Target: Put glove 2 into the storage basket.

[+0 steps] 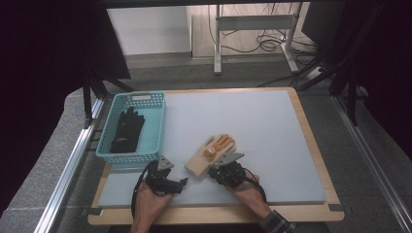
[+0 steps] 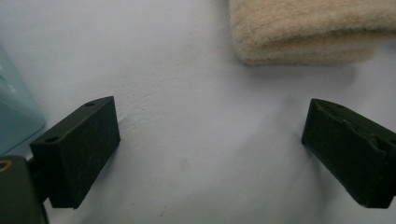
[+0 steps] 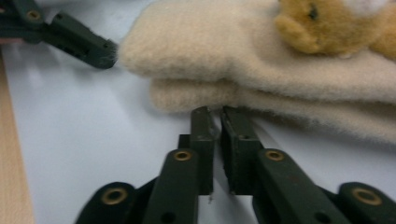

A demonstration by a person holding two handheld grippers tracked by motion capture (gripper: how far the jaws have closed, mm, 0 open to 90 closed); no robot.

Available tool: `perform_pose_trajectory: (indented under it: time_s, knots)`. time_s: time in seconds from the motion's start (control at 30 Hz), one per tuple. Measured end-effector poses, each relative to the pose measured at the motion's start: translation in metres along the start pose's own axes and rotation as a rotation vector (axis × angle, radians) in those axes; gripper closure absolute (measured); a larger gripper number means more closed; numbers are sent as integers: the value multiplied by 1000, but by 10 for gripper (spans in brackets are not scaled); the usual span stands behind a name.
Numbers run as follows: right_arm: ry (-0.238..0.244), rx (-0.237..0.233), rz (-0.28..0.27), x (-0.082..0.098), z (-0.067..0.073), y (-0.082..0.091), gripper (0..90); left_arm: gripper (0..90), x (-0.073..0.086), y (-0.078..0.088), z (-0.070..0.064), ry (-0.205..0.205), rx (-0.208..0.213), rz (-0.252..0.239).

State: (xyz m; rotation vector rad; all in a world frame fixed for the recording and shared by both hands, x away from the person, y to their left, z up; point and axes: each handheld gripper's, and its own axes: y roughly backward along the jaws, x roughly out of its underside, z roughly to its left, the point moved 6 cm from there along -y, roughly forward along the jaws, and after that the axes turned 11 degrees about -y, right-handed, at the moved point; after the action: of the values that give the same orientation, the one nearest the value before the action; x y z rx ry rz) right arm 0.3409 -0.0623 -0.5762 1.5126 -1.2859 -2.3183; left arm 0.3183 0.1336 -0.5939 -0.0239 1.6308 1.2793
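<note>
While you work the cream glove (image 1: 210, 156), note: item lies on the grey mat (image 1: 272, 145), right of the blue basket (image 1: 156, 127) that holds a black glove (image 1: 125, 131). Right gripper (image 3: 215, 114): jaws nearly together at the cuff edge, a slim gap, nothing pinched. Left gripper (image 2: 210, 140): jaws wide, empty, just short of the cuff. Slide under both layers before closing. Glove fingers are cropped in both gripper views.

Wooden table (image 1: 311, 145) topped by a pale blue-grey mat (image 1: 252, 131) covering most of it. Teal basket (image 1: 152, 130) sits at the mat's left edge. Cream mitten (image 1: 210, 156) lies near the front edge, around the middle.
</note>
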Motion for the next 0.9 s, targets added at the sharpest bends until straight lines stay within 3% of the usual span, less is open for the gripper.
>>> perform_pose_trajectory:
  time_s: [0.13, 0.3, 0.5, 0.9]
  knots:
    - [4, 6, -6, 1, 0, 8, 747, 46, 0, 0, 0, 0, -1, -1]
    - [-7, 38, -28, 3, -11, 25, 671, 46, 0, 0, 0, 0, -1, -2]
    - [-49, 91, -62, 9, -35, 48, 581, 45, 0, 0, 0, -1, -2, -2]
    - [-143, 203, -92, 26, -86, 92, 307, 45, 0, 0, 0, -1, -2, -2]
